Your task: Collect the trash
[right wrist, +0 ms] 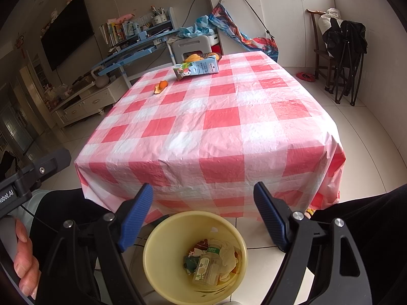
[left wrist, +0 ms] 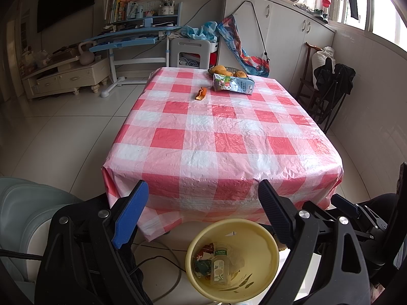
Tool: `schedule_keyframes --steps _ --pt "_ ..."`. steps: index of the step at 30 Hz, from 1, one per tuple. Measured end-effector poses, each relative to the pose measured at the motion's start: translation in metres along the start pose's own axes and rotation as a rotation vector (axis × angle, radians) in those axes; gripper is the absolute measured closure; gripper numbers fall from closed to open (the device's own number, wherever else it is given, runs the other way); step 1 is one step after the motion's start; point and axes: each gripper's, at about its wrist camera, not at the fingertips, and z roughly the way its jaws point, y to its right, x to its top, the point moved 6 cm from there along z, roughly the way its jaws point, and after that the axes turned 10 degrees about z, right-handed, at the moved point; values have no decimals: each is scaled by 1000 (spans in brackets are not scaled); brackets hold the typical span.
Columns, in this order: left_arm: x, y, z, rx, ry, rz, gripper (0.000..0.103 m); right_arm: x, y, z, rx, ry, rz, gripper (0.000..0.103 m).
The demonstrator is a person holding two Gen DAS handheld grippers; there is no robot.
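Table (left wrist: 223,137) fills most of both views, covered with a red and white checked cloth. Below its near edge, at 6 o'clock, stands the yellow bin (left wrist: 267,251) on the floor, and inside it we see a small bottle (right wrist: 206,267) and some scraps. On the far side of the table, at about 12 o'clock, lies a carton (left wrist: 232,84) on its side, just beside a plate of fruit (left wrist: 223,70). The peel (left wrist: 201,93) lies alone at 11 o'clock, near the carton but apart from it.

Our left gripper (left wrist: 203,198) and right gripper (right wrist: 203,198) both hang above the bin, each with the jaws wide apart and holding nothing.

We judge that two pieces remain. Both lie far from us, so the reach is long. The peel is thin and curled, and the fingers may slide over it or pinch the loose cloth and drag it. The carton touches the plate, so a careless grab may push the fruit.
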Motion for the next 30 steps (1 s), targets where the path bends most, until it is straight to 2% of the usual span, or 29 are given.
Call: schedule_keyframes --steps 30 --pt "-3 -10 5 9 -9 -15 18 -3 -1 3 4 -2 -3 25"
